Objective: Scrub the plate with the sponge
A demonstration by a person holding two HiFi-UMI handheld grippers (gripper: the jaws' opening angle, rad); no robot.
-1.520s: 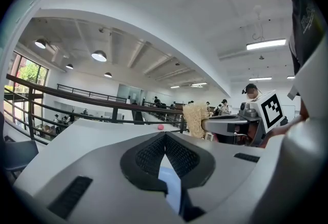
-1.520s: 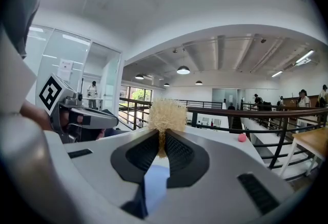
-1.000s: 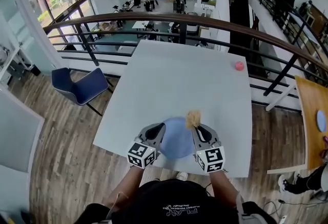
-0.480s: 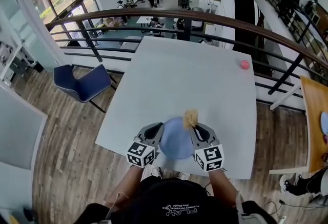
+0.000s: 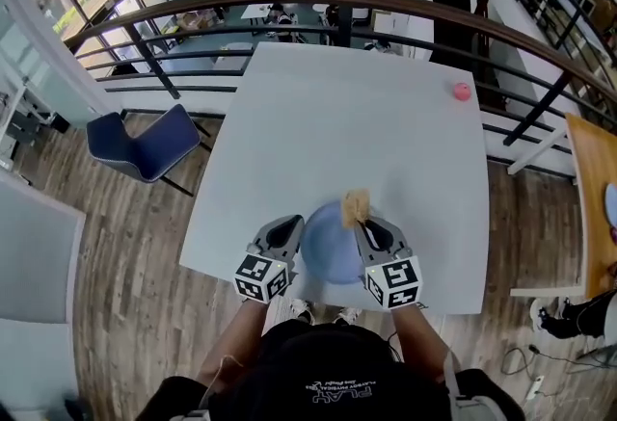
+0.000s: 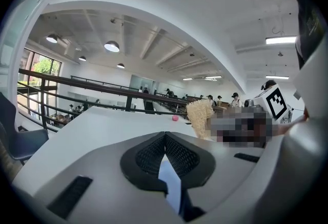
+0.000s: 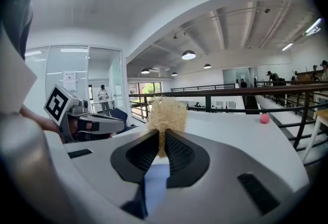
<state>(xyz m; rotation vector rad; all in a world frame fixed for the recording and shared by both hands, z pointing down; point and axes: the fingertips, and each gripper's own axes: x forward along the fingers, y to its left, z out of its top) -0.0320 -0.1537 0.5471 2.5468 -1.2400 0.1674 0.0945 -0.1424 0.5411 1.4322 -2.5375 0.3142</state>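
Note:
A round blue plate [image 5: 331,246] sits at the near edge of the white table [image 5: 357,120]. My left gripper [image 5: 292,229] is at the plate's left rim, jaws shut on it. A thin strip of the blue plate [image 6: 169,179] shows between the pads of my left gripper [image 6: 165,138]. My right gripper [image 5: 362,223] is at the plate's far right rim, shut on a tan fibrous sponge [image 5: 356,206]. In the right gripper view the sponge [image 7: 165,114] sticks up out of my right gripper [image 7: 161,139], with the plate [image 7: 155,182] below.
A small pink ball [image 5: 462,92] lies at the table's far right corner. A blue chair [image 5: 145,147] stands left of the table. A dark railing [image 5: 289,10] runs behind it, and a wooden table [image 5: 593,207] is at the right.
The head view has shifted, so the table and plate sit a little higher in frame. Both grippers keep their holds on the plate and sponge, with the sponge still at the far right rim.

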